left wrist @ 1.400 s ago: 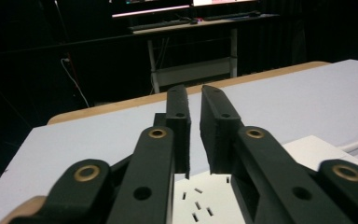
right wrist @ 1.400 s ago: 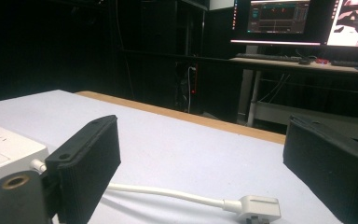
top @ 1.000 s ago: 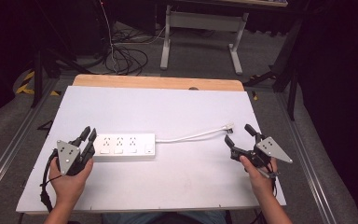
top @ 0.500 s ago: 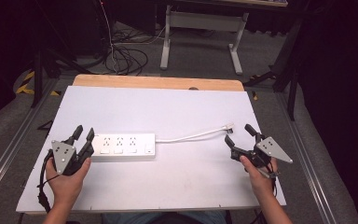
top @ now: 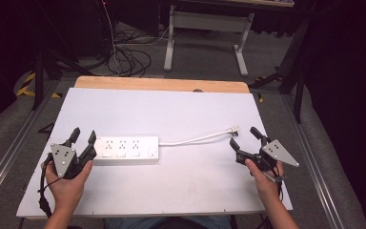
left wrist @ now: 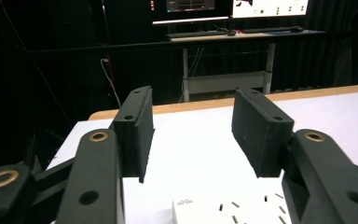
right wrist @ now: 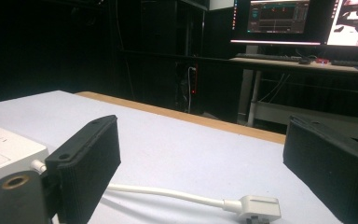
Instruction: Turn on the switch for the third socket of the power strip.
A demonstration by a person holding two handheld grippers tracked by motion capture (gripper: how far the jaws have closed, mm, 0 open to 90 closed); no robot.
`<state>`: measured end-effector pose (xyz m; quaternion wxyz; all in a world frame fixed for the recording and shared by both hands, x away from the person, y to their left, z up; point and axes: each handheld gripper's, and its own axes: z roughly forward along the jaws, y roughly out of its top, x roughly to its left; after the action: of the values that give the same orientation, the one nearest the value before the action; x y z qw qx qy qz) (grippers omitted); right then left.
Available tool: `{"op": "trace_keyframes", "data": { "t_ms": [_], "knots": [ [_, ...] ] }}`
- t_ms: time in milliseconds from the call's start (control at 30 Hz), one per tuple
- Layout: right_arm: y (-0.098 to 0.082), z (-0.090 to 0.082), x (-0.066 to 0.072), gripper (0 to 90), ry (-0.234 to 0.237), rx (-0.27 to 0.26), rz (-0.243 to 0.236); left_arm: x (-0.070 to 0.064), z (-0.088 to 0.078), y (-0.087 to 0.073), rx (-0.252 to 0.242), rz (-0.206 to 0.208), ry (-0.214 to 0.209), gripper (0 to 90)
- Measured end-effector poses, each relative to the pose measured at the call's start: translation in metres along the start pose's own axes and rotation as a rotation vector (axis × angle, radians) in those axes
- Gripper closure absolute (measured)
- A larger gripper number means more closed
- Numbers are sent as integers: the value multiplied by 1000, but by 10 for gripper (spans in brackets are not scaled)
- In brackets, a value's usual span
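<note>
- While the person's left hand rests on the white table at its near left corner, the left gripper in it points away from the person, its tips just beside the left end of the power strip.
- Its jaws have just been opening and now stand apart with nothing between them; in the left gripper view the pads frame bare table, and the strip's near end lies below the gap, untouched.
- The strip lies flat, left of the table's middle, long side across the table, sockets up, with a switch near its right end.
- From that right end a white cord runs rightward and slightly away, ending in a plug that lies on the table.
- In the right gripper view the plug lies low between the two pads, nearer the right one, touching neither.
- The right gripper, held in the right hand near the table's right edge, points up and left toward the plug, close to it but apart; its jaws stand open and hold nothing.
</note>
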<state>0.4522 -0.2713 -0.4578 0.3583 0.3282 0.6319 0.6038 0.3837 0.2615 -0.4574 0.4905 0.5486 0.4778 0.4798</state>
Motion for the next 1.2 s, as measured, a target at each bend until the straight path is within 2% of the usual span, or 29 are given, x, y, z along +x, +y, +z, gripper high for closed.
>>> {"op": "trace_keyframes", "data": {
  "t_ms": [467,867,1200],
  "knots": [
    [0,0,0,115,-1,-1,0,-1,2,0,12,-12,15,355],
    [0,0,0,116,-1,-2,-1,-5,5,-1,3,-1,60,182],
    [0,0,0,95,0,-5,3,-6,4,-2,-2,16,34,97]
  ]
}}
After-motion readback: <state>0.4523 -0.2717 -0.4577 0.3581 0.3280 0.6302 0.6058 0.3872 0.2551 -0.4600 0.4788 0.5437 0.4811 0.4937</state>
